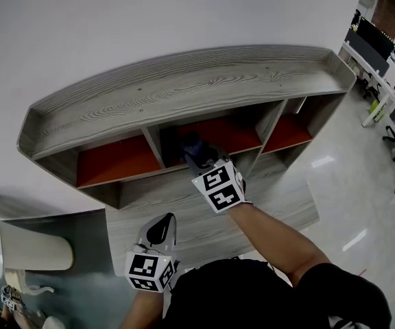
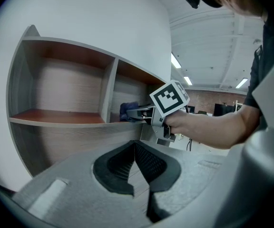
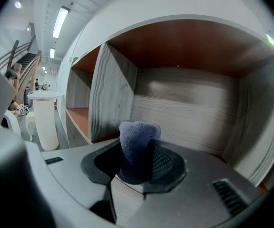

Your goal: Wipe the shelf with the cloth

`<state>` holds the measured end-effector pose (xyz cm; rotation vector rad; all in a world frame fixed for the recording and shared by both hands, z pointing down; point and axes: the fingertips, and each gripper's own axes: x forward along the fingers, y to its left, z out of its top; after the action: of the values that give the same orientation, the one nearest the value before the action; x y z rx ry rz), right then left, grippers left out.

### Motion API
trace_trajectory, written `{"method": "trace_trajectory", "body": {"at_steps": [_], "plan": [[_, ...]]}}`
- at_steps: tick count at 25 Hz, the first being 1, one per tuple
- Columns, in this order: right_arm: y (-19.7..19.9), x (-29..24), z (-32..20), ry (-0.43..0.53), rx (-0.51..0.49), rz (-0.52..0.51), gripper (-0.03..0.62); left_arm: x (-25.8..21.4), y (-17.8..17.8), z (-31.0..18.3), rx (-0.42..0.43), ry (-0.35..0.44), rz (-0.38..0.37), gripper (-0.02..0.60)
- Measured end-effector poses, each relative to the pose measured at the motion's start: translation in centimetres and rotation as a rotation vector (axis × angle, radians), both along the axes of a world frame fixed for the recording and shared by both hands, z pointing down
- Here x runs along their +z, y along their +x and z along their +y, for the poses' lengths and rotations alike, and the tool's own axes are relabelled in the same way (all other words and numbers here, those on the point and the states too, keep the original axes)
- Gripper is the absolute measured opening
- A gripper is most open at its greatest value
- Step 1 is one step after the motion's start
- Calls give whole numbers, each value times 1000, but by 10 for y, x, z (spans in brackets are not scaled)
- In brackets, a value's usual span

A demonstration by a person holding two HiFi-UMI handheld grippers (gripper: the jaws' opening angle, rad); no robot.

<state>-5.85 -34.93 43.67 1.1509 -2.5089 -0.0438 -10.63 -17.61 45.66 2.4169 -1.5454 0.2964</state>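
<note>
A grey wood-grain shelf [image 1: 184, 88] with red-brown compartment floors stands against the white wall. My right gripper [image 1: 199, 157] reaches into the middle compartment [image 3: 184, 108], shut on a dark blue cloth [image 1: 192, 144]. In the right gripper view the cloth [image 3: 137, 144] sticks up as a wad between the jaws of that gripper [image 3: 137, 167], in front of the compartment's back wall. The left gripper view shows the cloth [image 2: 127, 110] at the edge of the shelf board. My left gripper [image 1: 162, 223] hangs lower and to the left, outside the shelf, shut with nothing in it [image 2: 134, 148].
The left compartment [image 1: 115, 160] and right compartment [image 1: 286, 134] flank the one I am in. A lower grey board [image 1: 204, 204] juts out under my right arm. A white pedestal [image 3: 46, 118] stands at the left, office desks [image 1: 382, 53] far right.
</note>
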Motion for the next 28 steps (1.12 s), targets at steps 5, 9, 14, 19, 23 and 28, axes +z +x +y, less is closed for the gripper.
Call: {"method": "trace_trajectory", "body": {"at_steps": [5, 9, 14, 19, 23, 28], "plan": [[31, 1, -8, -4, 63, -21, 140, 1, 13, -4, 28, -2, -3, 11], [55, 1, -14, -6, 107, -27, 140, 0, 26, -7, 53, 0, -6, 11], [85, 2, -22, -8, 166, -39, 140, 1, 40, -11, 82, 2, -7, 11], [116, 3, -28, -15, 228, -71, 140, 2, 50, -12, 104, -3, -13, 11], [133, 3, -31, -29, 268, -115, 140, 2, 53, -13, 113, -5, -22, 10], [151, 4, -32, -38, 313, -153, 140, 2, 56, -13, 119, -7, -26, 11]]}}
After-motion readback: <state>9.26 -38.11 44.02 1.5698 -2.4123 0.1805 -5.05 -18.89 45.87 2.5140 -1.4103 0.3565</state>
